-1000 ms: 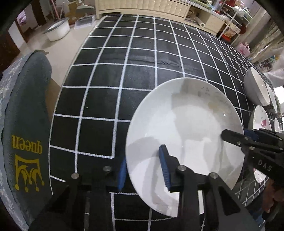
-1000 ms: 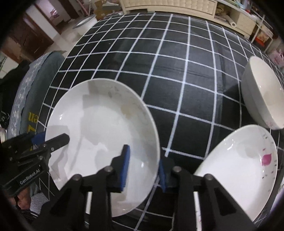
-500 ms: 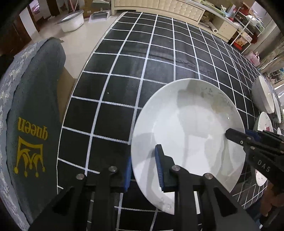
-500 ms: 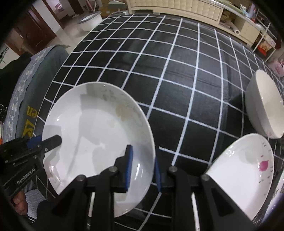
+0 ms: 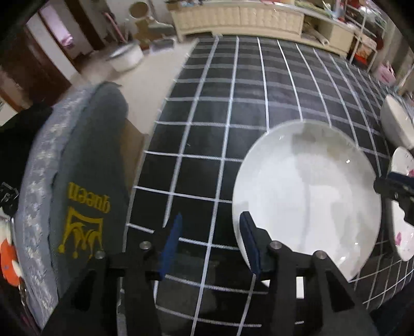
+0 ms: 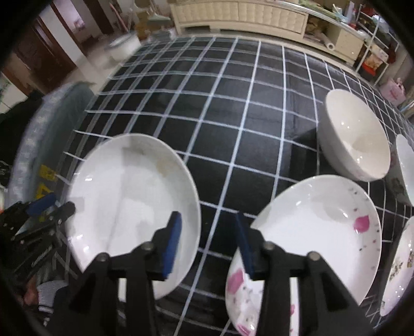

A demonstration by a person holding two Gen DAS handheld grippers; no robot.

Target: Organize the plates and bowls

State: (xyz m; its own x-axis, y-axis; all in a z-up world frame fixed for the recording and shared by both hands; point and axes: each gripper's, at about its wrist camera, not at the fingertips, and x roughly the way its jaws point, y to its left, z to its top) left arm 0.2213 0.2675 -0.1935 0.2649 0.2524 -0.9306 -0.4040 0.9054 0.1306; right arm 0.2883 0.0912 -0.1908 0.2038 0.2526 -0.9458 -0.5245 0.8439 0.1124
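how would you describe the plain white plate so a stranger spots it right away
On the black tablecloth with a white grid, look to the near left edge. The plain white round plate lies there, left of a white plate with pink petals; it alone is undecorated.

Cream tufted cabinet (image 5: 238,19) along far wall, pale floor (image 5: 155,69), dark wooden doors (image 6: 59,49) at left
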